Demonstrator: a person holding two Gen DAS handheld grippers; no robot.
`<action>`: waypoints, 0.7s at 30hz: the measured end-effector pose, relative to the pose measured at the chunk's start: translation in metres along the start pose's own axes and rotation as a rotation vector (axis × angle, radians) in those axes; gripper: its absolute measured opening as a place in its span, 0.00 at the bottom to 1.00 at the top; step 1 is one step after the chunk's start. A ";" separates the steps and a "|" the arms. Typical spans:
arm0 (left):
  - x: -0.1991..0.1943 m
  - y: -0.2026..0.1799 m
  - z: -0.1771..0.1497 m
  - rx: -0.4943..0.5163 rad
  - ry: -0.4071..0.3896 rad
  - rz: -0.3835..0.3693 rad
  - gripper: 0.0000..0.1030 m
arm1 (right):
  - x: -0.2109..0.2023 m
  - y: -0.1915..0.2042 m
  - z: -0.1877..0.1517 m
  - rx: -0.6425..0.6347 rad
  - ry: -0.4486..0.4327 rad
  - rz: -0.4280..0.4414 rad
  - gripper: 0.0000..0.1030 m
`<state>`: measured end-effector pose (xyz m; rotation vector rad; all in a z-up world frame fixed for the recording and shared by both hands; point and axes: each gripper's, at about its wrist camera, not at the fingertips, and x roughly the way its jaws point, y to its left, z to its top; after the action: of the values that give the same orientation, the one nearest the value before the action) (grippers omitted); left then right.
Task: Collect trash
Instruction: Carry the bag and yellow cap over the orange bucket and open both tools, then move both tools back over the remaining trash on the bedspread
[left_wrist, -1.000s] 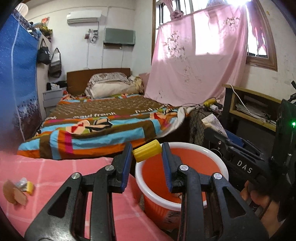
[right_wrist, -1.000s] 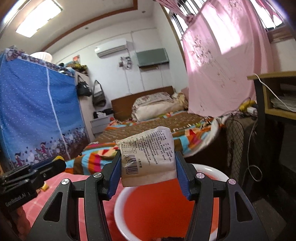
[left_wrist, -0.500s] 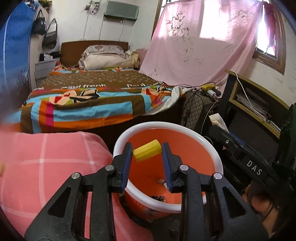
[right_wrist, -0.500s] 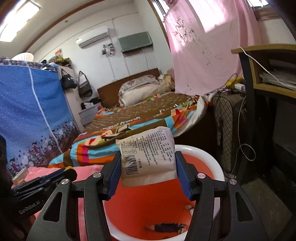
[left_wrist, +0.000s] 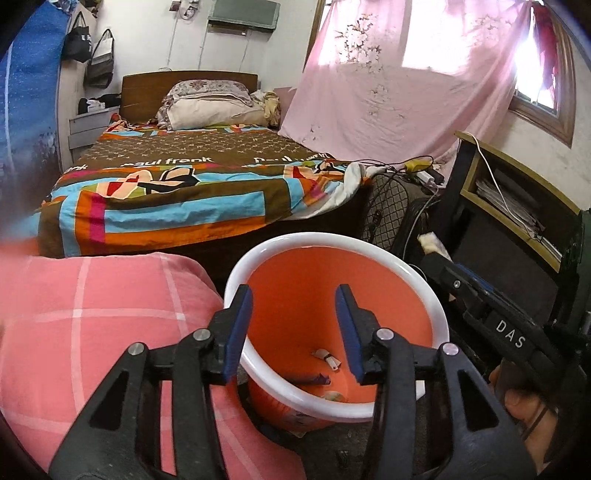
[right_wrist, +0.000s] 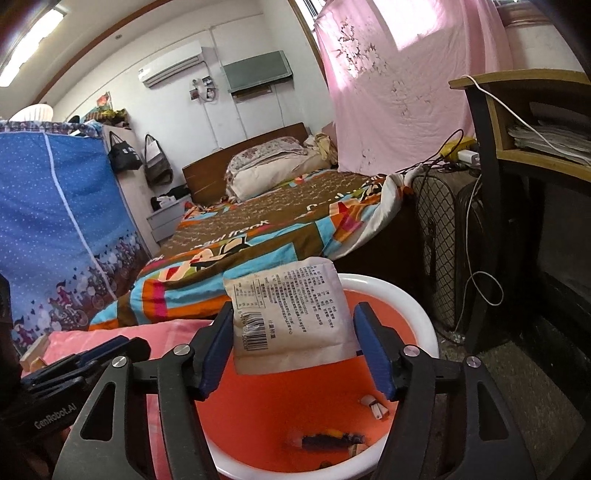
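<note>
Clearly the risk now sits with the right gripper (right_wrist: 293, 352): its fingers are closed on the sides of a flat printed packet (right_wrist: 291, 317), which stands above the orange bin (right_wrist: 402, 299) but leans toward the near-left part of the opening. If the fingers part while it hangs that far over, the light packet could flutter, catch the white rim and slide down onto the pink checked cloth (left_wrist: 92, 317) — or onto the floor between cloth and bin. A sideways drift of the hand would make that worse; so would the two tools bumping, since the left one shows just beside the right in the right wrist view.

The left gripper (left_wrist: 293, 328) hovers over the same bin with its fingers spread wide and nothing between them, so nothing can fall from it.

Counting: two grippers, one bin, one packet in hand. Inside the bin, about three or four scraps — a small white wrapper (left_wrist: 327, 358), a dark wrapper (right_wrist: 332, 439), a pale bit near the front wall, perhaps another; the clutter is too small to count surely.
</note>
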<state>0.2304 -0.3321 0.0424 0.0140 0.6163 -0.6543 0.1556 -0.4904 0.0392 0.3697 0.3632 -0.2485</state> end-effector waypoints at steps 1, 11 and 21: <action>-0.002 0.003 0.000 -0.005 -0.007 0.006 0.49 | 0.000 0.000 0.000 0.001 0.001 -0.001 0.65; -0.027 0.029 0.005 -0.062 -0.076 0.075 0.61 | -0.003 0.012 0.005 0.001 -0.029 0.024 0.73; -0.083 0.072 0.011 -0.126 -0.259 0.208 0.91 | -0.017 0.060 0.010 -0.071 -0.174 0.089 0.88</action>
<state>0.2261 -0.2299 0.0838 -0.1215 0.3981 -0.4059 0.1611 -0.4369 0.0729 0.2910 0.1833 -0.1784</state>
